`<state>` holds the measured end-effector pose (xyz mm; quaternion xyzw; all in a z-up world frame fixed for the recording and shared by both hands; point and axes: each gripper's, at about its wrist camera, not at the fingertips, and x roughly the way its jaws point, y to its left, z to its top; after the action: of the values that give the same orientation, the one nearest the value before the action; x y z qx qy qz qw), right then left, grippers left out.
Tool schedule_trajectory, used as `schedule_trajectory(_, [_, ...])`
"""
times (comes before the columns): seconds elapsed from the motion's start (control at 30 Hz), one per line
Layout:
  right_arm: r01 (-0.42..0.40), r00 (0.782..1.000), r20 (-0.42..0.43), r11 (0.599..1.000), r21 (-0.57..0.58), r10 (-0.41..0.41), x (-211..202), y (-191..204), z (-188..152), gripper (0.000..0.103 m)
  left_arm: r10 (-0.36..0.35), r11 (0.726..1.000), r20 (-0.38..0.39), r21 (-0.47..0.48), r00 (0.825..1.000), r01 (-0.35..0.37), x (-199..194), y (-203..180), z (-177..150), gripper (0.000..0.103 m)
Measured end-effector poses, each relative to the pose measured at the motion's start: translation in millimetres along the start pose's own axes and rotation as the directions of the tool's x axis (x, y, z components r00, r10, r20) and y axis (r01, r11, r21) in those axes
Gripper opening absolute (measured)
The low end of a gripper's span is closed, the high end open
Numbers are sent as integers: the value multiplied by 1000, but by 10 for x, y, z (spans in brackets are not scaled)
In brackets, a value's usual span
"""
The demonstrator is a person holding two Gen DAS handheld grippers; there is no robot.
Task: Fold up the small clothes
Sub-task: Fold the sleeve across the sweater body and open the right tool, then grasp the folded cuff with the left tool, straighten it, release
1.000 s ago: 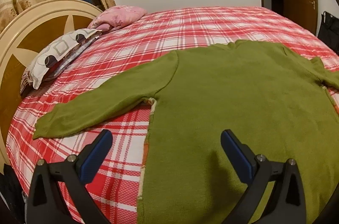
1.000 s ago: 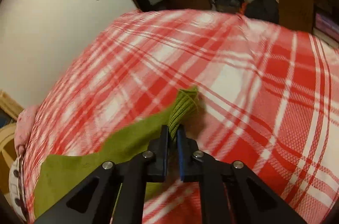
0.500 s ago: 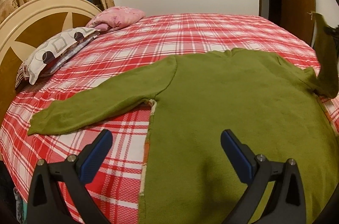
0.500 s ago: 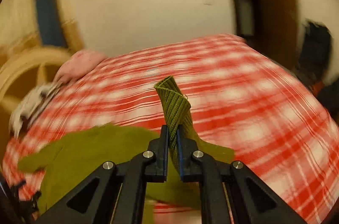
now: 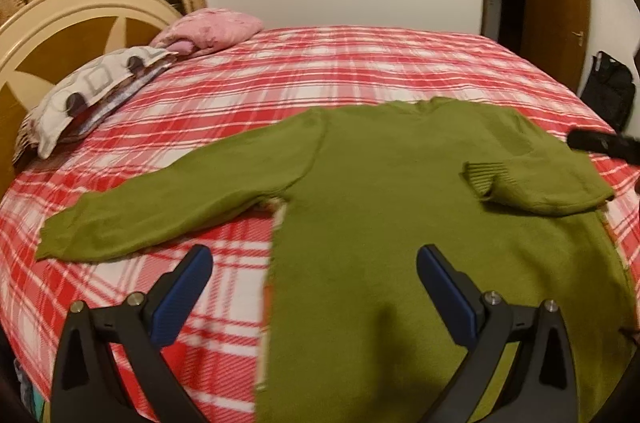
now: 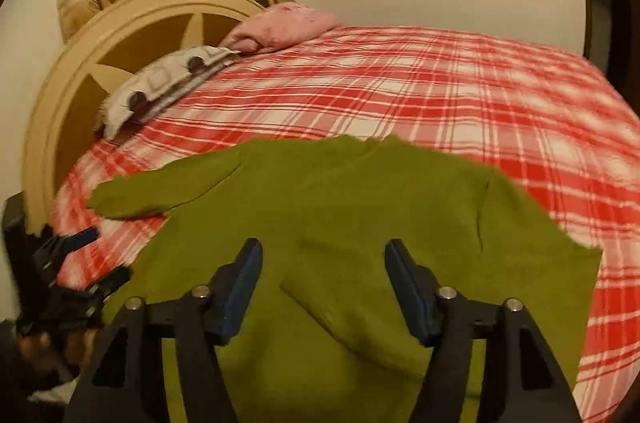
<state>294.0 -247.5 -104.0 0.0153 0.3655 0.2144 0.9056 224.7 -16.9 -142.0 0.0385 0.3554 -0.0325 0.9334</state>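
A green knitted sweater [image 5: 392,191] lies flat on a red and white plaid bed [image 5: 320,71]. Its left sleeve [image 5: 160,199] stretches out to the left. Its right sleeve [image 5: 532,183] is folded in over the body, ribbed cuff [image 5: 482,177] pointing left. My left gripper [image 5: 314,279] is open and empty, hovering over the sweater's lower left edge. My right gripper [image 6: 324,275] is open and empty just above the folded sleeve [image 6: 360,303]. The sweater fills the middle of the right wrist view [image 6: 320,199]. The right gripper shows at the left wrist view's right edge [image 5: 604,145].
Two pillows, a patterned one [image 5: 92,91] and a pink one [image 5: 212,29], lie by the cream headboard [image 5: 60,23] at the left. A door [image 5: 556,3] and a black bag [image 5: 610,91] stand at the right beyond the bed.
My right gripper carried the right sleeve up and over, laid it on the sweater's body and opened, letting go. My left gripper stayed open, lifting slightly.
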Motion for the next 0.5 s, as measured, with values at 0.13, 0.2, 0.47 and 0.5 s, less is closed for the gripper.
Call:
schedule_trajectory(0.13, [52,998,30,997,54,-54,-335,-354,-249,65,-61,997,3,43,998,61,57,-338,110,102])
schedule_trajectory(0.2, [112,991,60,990,85,-117,-482,-568,-364,65,-104,993,-9,60,994,105,124,-568,186,100])
schedule_trajectory(0.47, [269,939,132,916,297,-318,-742,-1296,-847,65,-204,973,-100,92,974,214,598,-1186,477,76])
schedule_trajectory(0.5, [268,936,142,913,306,-322,-746,-1333,-901,65,-217,971,-128,73,968,228,693,-1211,506,75])
